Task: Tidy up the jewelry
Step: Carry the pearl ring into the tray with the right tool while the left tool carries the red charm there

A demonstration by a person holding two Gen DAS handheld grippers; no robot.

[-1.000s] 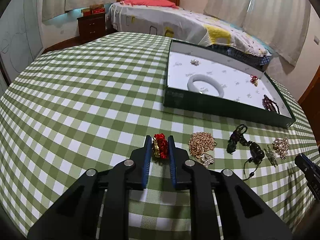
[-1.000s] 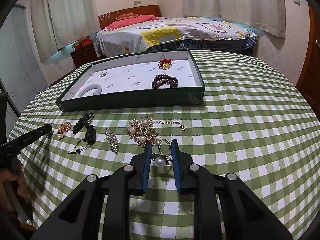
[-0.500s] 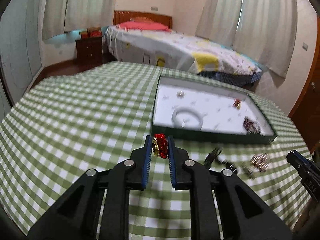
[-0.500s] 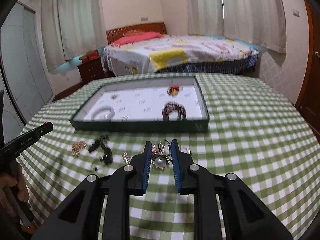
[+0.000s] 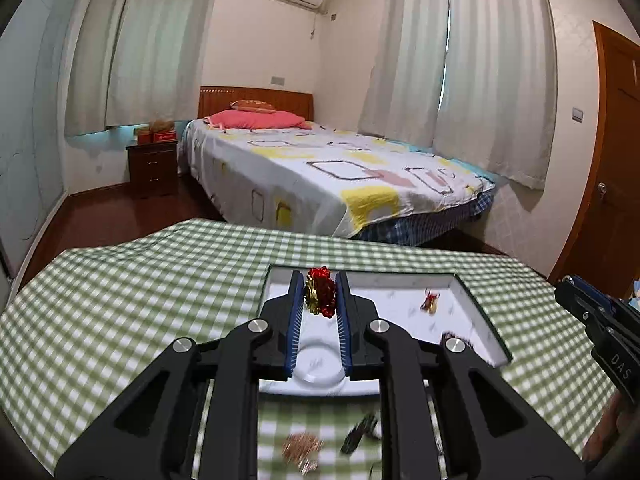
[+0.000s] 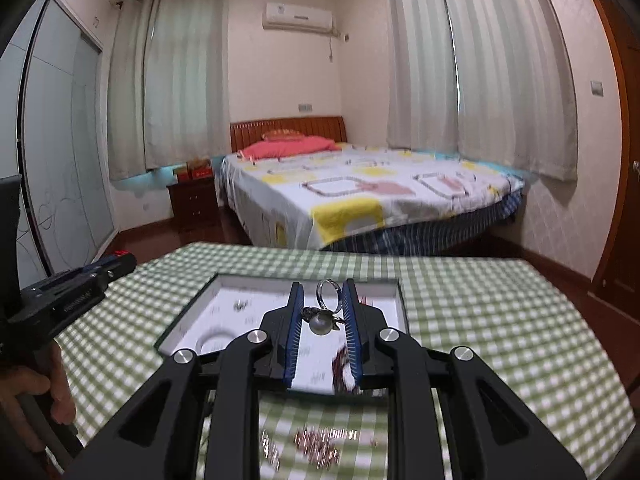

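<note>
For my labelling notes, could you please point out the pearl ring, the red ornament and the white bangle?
pearl ring (image 6: 321,323): right wrist view, on the pearl.
red ornament (image 5: 325,296): left wrist view, on its red cluster.
white bangle (image 5: 318,376): left wrist view, on its near rim.

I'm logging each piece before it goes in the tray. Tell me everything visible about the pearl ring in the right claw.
The pearl ring is a thin silver-looking band with one round grey-white pearl on a small dark metal setting. It is pinched between the right claw's blue-padded fingers, band tilted up and away, pearl toward the camera. It is held in the air above the white-lined tray; only the pads touch it.
</note>
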